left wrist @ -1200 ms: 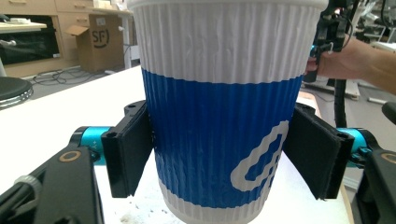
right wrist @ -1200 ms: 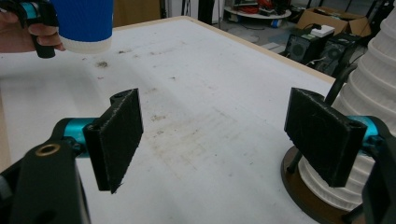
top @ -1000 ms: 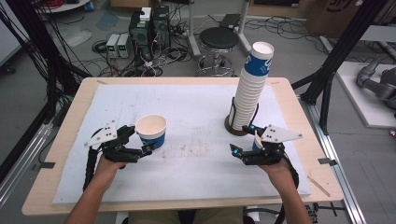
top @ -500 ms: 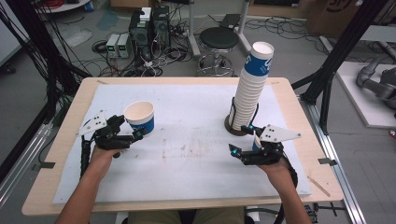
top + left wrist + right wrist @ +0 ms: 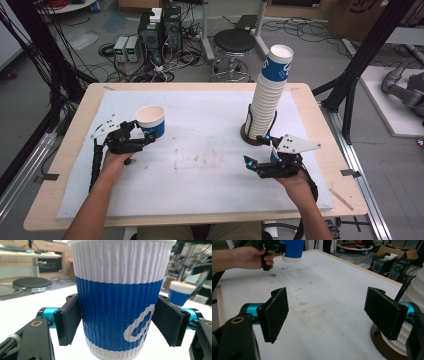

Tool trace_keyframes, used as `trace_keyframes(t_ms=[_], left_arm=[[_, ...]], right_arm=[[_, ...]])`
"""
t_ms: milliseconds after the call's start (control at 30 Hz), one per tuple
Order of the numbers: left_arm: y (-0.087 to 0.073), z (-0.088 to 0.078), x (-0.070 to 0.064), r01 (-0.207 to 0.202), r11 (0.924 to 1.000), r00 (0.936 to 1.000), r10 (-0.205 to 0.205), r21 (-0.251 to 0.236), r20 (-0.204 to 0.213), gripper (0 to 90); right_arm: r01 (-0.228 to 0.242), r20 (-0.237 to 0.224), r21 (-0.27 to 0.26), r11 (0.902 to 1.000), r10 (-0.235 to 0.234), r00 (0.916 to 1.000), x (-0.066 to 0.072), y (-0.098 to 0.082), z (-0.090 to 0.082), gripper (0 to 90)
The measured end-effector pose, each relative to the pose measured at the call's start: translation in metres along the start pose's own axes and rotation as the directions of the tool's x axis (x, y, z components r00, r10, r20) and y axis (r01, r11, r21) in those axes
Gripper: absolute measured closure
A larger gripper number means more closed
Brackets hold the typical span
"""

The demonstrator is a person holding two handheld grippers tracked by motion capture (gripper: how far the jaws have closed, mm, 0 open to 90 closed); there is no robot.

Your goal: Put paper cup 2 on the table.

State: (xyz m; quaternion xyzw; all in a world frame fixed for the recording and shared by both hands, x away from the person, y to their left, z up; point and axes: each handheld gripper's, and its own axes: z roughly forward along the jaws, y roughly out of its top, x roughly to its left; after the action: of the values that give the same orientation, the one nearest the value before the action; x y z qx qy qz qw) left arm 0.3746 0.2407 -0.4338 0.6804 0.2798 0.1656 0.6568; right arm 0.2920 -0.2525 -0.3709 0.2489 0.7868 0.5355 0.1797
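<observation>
My left gripper (image 5: 145, 137) has the blue-and-white cup (image 5: 150, 120) between its pads near the desk's (image 5: 210, 200) left edge; jaws have just been easing apart, grip looks about released, hard to say. Right gripper (image 5: 257, 162) waits open beside the cup stack (image 5: 267, 95). Next: back left off, pull another cup.

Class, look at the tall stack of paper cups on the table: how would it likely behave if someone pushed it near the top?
The stack of cups is tall, narrow and already leans, so it would probably tip. Paper cups look light, so little would resist a push. The dark base may steady only its foot.
</observation>
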Motion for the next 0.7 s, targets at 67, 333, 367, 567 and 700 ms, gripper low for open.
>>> trace_keyframes(t_ms=[67, 333, 367, 567, 700], left_arm=[[-0.004, 0.002, 0.003, 0.001, 0.9995, 0.9998, 0.0, 0.033, -0.022, 26.1], [-0.016, 0.009, 0.013, 0.016, 0.9888, 0.9964, -0.004, 0.149, -0.084, 26.1], [-0.016, 0.01, 0.014, 0.024, 0.9883, 0.9961, -0.011, 0.15, -0.088, 26.0], [-0.015, 0.011, 0.015, 0.017, 0.9747, 0.9905, 0.014, 0.223, -0.137, 26.3], [-0.014, 0.016, 0.013, 0.004, 0.95, 0.9844, 0.051, 0.312, -0.168, 26.2]], right_arm=[[-0.003, 0.001, 0.004, 1.0, 0.003, 1.0, 0.0, 0.0, 0.0, 20.0], [-0.006, 0.002, 0.005, 1.0, 0.006, 1.0, 0.0, -0.001, -0.002, 20.0], [-0.006, 0.001, 0.005, 1.0, 0.006, 1.0, 0.0, -0.001, -0.002, 20.0], [0.0, -0.002, 0.007, 1.0, 0.0, 1.0, 0.0, 0.0, -0.002, 20.0], [0.003, -0.001, 0.003, 1.0, -0.003, 1.0, 0.001, 0.001, -0.003, 20.0]])
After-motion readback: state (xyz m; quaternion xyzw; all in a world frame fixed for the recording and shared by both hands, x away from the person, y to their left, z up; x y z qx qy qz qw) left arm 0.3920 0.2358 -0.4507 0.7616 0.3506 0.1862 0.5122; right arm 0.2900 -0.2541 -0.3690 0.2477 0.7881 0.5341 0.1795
